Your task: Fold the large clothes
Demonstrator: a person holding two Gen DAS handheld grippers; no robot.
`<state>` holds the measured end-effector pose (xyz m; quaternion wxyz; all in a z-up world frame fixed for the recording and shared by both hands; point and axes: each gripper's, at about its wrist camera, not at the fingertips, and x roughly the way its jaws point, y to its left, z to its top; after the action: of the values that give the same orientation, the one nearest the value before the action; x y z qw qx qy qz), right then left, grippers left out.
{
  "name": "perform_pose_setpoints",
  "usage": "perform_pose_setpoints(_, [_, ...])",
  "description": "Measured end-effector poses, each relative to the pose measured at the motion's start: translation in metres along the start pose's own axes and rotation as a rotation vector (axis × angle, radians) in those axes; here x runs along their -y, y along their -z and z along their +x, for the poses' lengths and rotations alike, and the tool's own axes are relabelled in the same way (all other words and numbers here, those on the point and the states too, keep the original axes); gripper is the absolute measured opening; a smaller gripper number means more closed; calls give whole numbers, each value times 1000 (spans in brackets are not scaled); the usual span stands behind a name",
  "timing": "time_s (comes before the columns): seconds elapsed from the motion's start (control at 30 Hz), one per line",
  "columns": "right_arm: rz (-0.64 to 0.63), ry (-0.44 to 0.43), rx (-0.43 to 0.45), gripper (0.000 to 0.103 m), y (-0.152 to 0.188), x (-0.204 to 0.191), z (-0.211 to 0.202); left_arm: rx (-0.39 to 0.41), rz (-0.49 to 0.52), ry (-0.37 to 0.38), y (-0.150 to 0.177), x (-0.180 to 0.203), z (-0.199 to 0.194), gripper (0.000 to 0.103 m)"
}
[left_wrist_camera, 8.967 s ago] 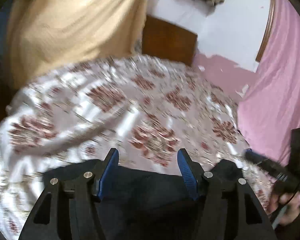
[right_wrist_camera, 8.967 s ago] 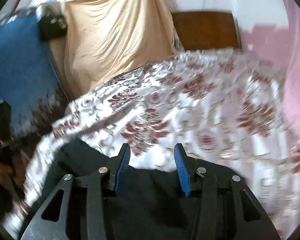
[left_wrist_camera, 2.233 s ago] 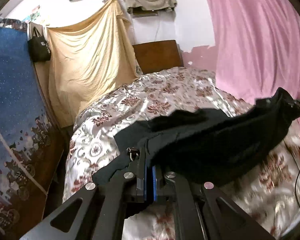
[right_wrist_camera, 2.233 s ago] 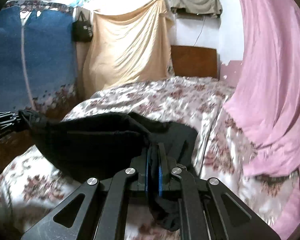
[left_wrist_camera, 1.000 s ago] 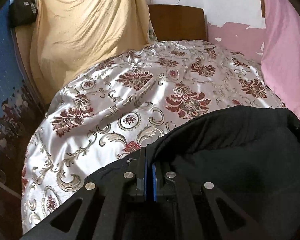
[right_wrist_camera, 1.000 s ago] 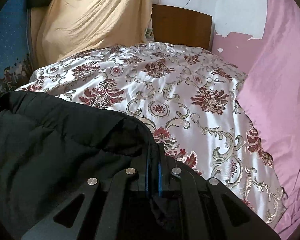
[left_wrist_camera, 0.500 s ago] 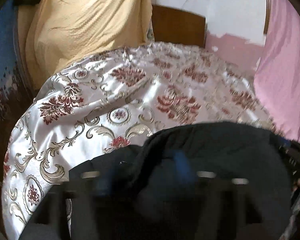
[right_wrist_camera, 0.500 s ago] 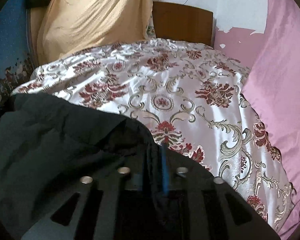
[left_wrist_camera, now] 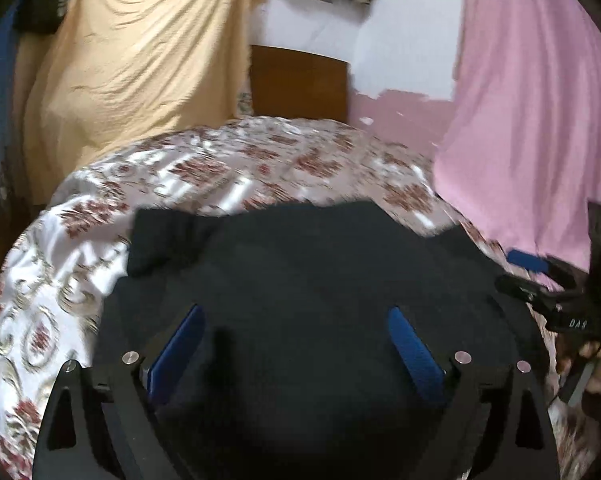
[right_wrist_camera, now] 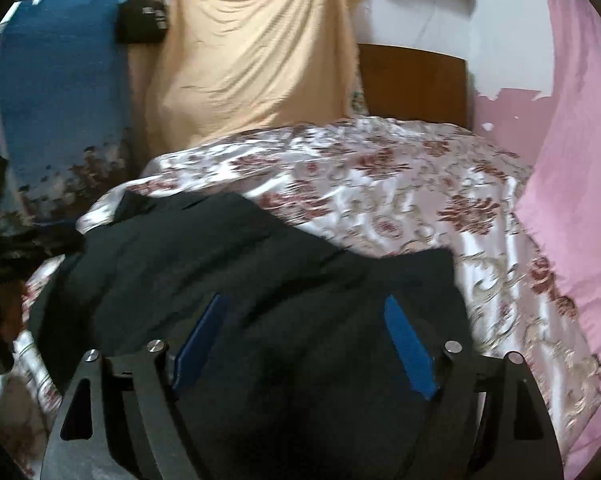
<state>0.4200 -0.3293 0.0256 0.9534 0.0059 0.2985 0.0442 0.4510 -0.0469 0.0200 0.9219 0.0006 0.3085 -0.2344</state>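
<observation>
A large black garment (left_wrist_camera: 300, 264) lies spread on the near part of the bed, its far edge folded over; it also fills the foreground of the right wrist view (right_wrist_camera: 240, 260). My left gripper (left_wrist_camera: 295, 312) hangs over it with its jaws opening wide. Its blue pads (left_wrist_camera: 176, 352) stand apart and press on nothing. My right gripper (right_wrist_camera: 304, 300) is over the garment's right part, jaws likewise opening, blue pads (right_wrist_camera: 410, 344) free of the cloth. That right gripper (left_wrist_camera: 540, 276) also shows at the right edge of the left wrist view, in a hand.
The bed has a shiny floral cover (right_wrist_camera: 400, 184) and a wooden headboard (left_wrist_camera: 298, 84). A beige sheet (left_wrist_camera: 140, 72) hangs at the back left, a pink curtain (left_wrist_camera: 532, 120) along the right. A blue panel (right_wrist_camera: 52, 92) and a black bag (right_wrist_camera: 140, 20) are at the left.
Both grippers were shut on the black garment a second ago; both have opened and let it go. The garment now lies flat on the bed, and both views have drawn back.
</observation>
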Motion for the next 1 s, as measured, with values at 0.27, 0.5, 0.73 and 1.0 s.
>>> perform_pose_setpoints(0.27, [-106, -17, -13, 86, 33, -34, 21, -25, 62, -41, 13, 24, 27, 99])
perform_pose_setpoints(0.5, [-86, 79, -32, 86, -8, -16, 59, -58, -19, -170, -21, -5, 61, 103])
perform_pose_setpoints(0.73, [134, 103, -140, 86, -15, 53, 112, -115, -183, -193, -28, -72, 91, 103])
perform_pose_setpoints(1.0, [280, -5, -162, 89, 8, 77, 145, -92, -312, -112, -11, -102, 109, 103])
